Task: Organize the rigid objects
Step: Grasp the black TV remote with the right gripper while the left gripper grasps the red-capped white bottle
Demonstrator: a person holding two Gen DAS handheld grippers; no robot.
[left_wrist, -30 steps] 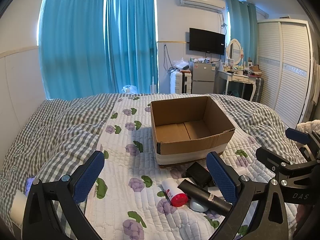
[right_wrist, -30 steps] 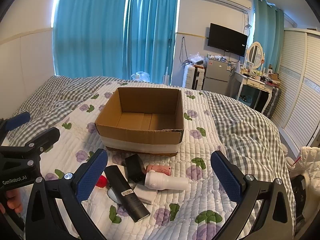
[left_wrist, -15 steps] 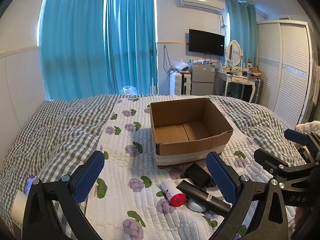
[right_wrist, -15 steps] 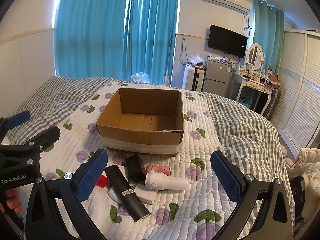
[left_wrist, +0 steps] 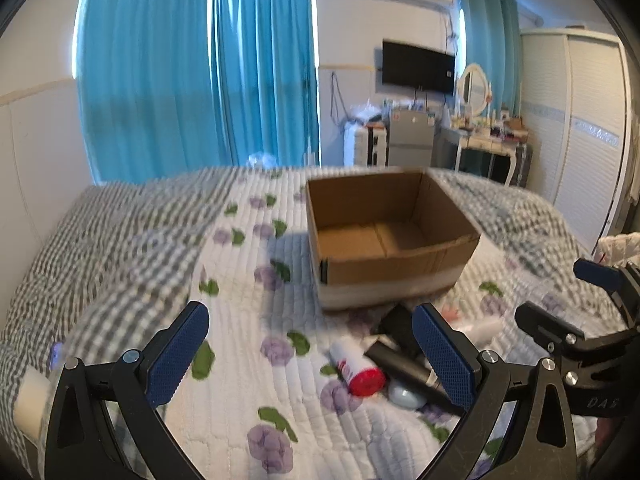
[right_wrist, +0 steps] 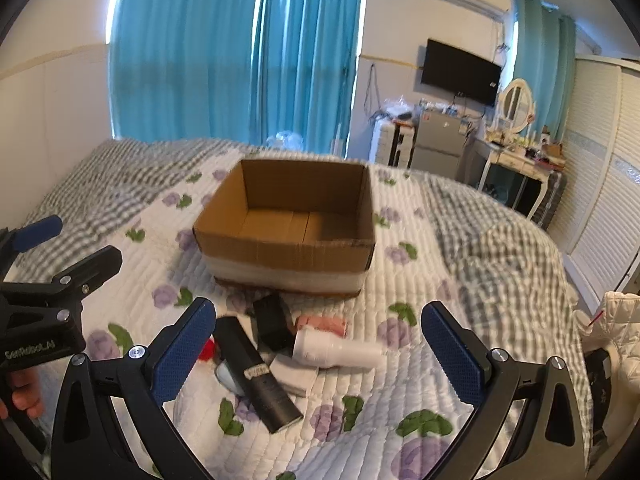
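Note:
An empty open cardboard box [left_wrist: 392, 240] [right_wrist: 288, 232] sits on the bed. In front of it lies a pile of small objects: a black cylinder [right_wrist: 256, 372] [left_wrist: 404, 364], a black box [right_wrist: 274, 322], a white bottle [right_wrist: 336, 354], a pink item [right_wrist: 322, 325], a red-capped white tube [left_wrist: 356, 368] and a pale blue round item [left_wrist: 406, 396]. My left gripper [left_wrist: 312, 356] is open and empty, just left of the pile. My right gripper [right_wrist: 320, 360] is open and empty, above the pile. Each gripper shows at the edge of the other's view.
The bed has a white quilt with purple flowers [left_wrist: 240, 360] and a grey checked blanket [right_wrist: 500, 248]. Blue curtains, a TV, a small fridge and a dressing table stand behind the bed. A white wardrobe [left_wrist: 592, 128] is at the right.
Both views have shifted slightly and blurred; the box and the pile look a little closer in both. Both grippers stay open.

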